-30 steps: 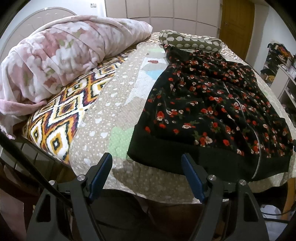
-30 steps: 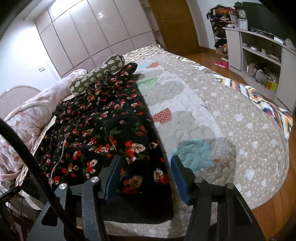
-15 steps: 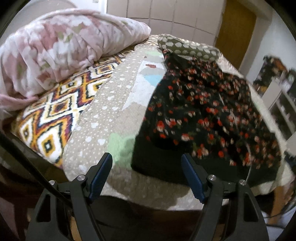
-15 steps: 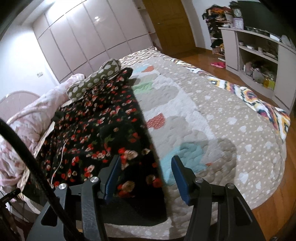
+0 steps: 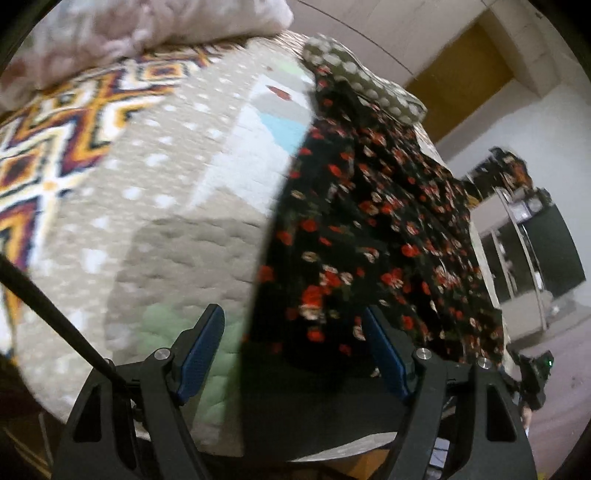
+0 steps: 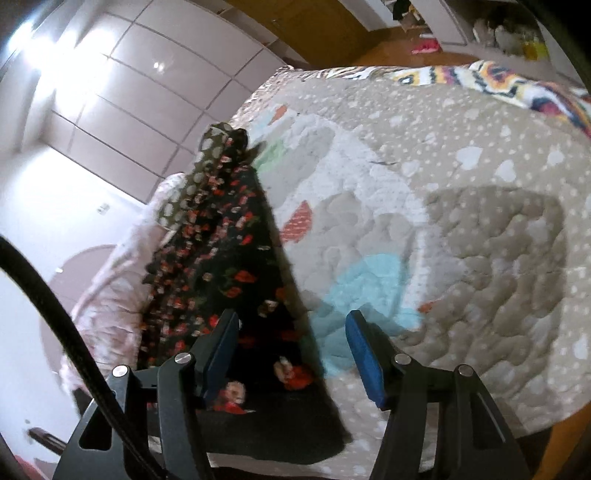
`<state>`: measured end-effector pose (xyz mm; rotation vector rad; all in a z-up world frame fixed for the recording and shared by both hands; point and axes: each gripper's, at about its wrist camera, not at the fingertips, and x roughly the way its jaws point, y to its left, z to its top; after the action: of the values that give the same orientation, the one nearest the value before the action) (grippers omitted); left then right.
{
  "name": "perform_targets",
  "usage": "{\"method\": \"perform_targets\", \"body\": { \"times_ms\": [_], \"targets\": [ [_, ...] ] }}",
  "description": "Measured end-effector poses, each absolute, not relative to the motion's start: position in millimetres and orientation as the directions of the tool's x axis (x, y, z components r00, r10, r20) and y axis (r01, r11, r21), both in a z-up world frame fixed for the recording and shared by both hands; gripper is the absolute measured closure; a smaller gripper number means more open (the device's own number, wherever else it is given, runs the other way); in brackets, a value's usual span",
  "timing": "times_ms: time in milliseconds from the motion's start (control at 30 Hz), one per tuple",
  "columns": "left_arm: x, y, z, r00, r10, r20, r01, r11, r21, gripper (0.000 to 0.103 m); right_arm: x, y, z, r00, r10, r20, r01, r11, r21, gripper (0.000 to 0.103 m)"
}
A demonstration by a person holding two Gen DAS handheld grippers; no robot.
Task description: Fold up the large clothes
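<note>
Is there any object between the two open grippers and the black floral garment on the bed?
Nothing visible. The left gripper and right gripper both face the near hem of the black floral garment directly, jaws open, on the beige quilt.

We see white panelled wardrobes (image 6: 122,92) at 11 o'clock, wood door (image 5: 461,62) at 1, shelving (image 5: 524,236) at 3.

Bed (image 5: 177,229) w/ beige dotted patchwork quilt (image 6: 461,192) on top; zigzag-pattern blanket (image 5: 48,140) shows at its edge. Black floral garment (image 5: 373,229) lies spread flat on quilt, hem at near edge, far end touching a dotted green pillow (image 5: 362,81). Pink fluffy duvet (image 5: 147,26) bunched on bed, apart from garment.
</note>
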<state>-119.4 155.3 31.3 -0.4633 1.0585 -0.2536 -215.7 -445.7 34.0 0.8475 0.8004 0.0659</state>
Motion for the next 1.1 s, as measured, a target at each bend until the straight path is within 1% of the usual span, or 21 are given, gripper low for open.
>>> {"method": "perform_targets", "body": {
  "times_ms": [67,167,267,367,500,567,667,767,800,833,867,900,933,967,1000,1033,1100],
  "targets": [
    [-116.3,148.7,26.3,0.463,-0.416,-0.783,-0.014,0.879,-0.476,0.028,-213.4,-445.9,34.4,0.714,0.378,-0.590,0.238,0.661,0.712,0.038],
    [-114.0,145.1,24.9,0.460,-0.428,-0.778,0.001,0.876,-0.481,0.027,-206.3,-444.3,29.3,0.691,0.386,-0.611,0.245,0.671,0.700,0.038],
    [-112.1,148.9,21.6,0.450,-0.479,-0.754,0.017,0.848,-0.529,0.024,-200.9,-443.1,22.4,0.683,0.407,-0.607,0.242,0.658,0.713,0.036],
    [-111.7,155.6,20.4,0.448,-0.534,-0.717,0.010,0.805,-0.593,0.024,-199.6,-442.2,19.9,0.683,0.443,-0.581,0.217,0.636,0.741,0.034],
    [-120.8,147.7,18.6,0.396,-0.661,-0.638,0.061,0.711,-0.700,0.024,-201.1,-437.6,14.8,0.662,0.537,-0.522,0.165,0.575,0.801,0.034],
    [-124.9,139.1,17.8,0.384,-0.656,-0.650,0.078,0.724,-0.685,0.025,-202.2,-431.8,12.2,0.641,0.588,-0.493,0.138,0.544,0.828,0.033],
    [-129.4,133.1,19.7,0.392,-0.635,-0.666,0.091,0.747,-0.659,0.025,-204.6,-420.5,12.9,0.604,0.611,-0.512,0.115,0.569,0.815,0.033],
    [-127.4,130.0,20.0,0.391,-0.615,-0.685,0.067,0.761,-0.645,0.026,-207.2,-409.8,13.7,0.577,0.613,-0.540,0.095,0.606,0.789,0.033],
    [-125.6,126.4,19.5,0.388,-0.596,-0.703,0.052,0.775,-0.629,0.027,-208.2,-405.7,15.9,0.576,0.597,-0.559,0.091,0.633,0.769,0.037],
    [-125.4,123.1,20.5,0.386,-0.576,-0.721,0.044,0.792,-0.609,0.028,-208.2,-401.9,18.3,0.574,0.580,-0.578,0.091,0.657,0.749,0.045],
    [-124.8,118.5,22.3,0.385,-0.548,-0.742,0.038,0.813,-0.581,0.030,-207.6,-396.9,20.6,0.568,0.565,-0.599,0.086,0.683,0.725,0.051],
    [-123.9,111.8,24.8,0.386,-0.502,-0.774,0.036,0.846,-0.531,0.036,-206.9,-394.1,20.6,0.562,0.562,-0.607,0.077,0.695,0.715,0.058],
    [-123.4,106.9,26.3,0.387,-0.461,-0.798,0.036,0.873,-0.487,0.052,-204.6,-389.4,21.3,0.552,0.563,-0.615,0.065,0.706,0.705,0.064],
    [-122.8,102.6,27.2,0.388,-0.416,-0.822,0.037,0.899,-0.437,0.066,-202.9,-384.2,22.3,0.544,0.556,-0.628,0.054,0.724,0.688,0.069],
    [-122.0,100.8,27.2,0.385,-0.382,-0.840,0.039,0.916,-0.399,0.087,-200.3,-378.4,23.1,0.533,0.541,-0.650,0.043,0.750,0.660,0.074],
    [-121.8,101.5,27.4,0.375,-0.411,-0.831,0.045,0.903,-0.427,0.093,-199.2,-374.6,24.2,0.525,0.529,-0.667,0.035,0.769,0.638,0.075],
    [-122.8,107.1,33.6,0.386,-0.442,-0.810,0.029,0.883,-0.468,0.093,-196.3,-369.1,27.3,0.507,0.525,-0.683,0.014,0.788,0.616,0.077]
  ]
}}
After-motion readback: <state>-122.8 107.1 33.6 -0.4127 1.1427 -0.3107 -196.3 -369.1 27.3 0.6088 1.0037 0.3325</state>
